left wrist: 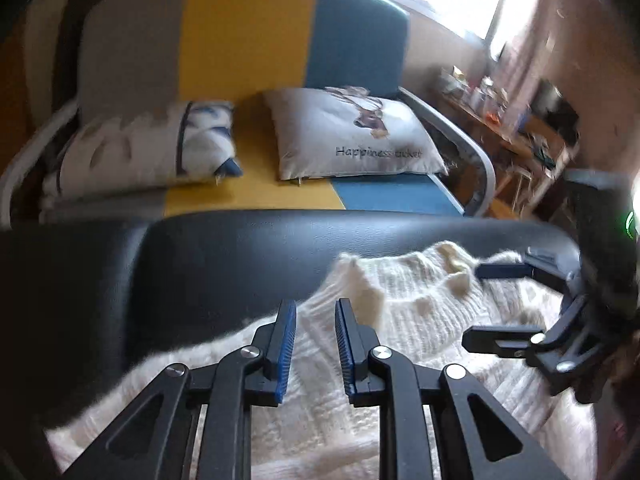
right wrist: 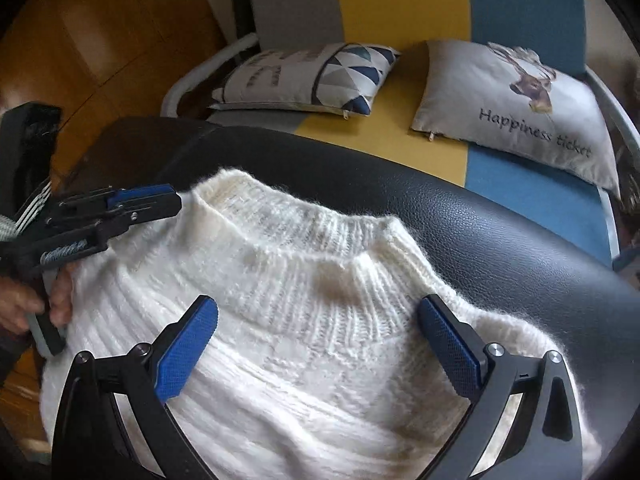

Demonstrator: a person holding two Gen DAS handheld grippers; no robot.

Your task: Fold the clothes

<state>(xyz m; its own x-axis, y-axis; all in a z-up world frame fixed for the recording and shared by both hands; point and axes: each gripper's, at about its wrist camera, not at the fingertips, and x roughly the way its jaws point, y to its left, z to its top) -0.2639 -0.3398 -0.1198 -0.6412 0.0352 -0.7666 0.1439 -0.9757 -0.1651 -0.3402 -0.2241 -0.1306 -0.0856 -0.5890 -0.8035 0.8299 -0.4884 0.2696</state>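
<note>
The sweater (right wrist: 280,320) lies spread on a black leather seat (right wrist: 500,232), collar at the far side. To fold it well, each gripper should take one shoulder and pull evenly, so the knit does not stretch. It is white, fluffy, ribbed at the neck. The left gripper (left wrist: 316,340) is narrowly open over the left shoulder, pinching nothing. The right gripper (right wrist: 316,344) is wide open and empty.

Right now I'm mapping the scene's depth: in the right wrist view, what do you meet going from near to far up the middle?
Right tongs → white knit sweater with its ribbed collar → black leather surface → yellow seat stripe → yellow backrest stripe.
</note>
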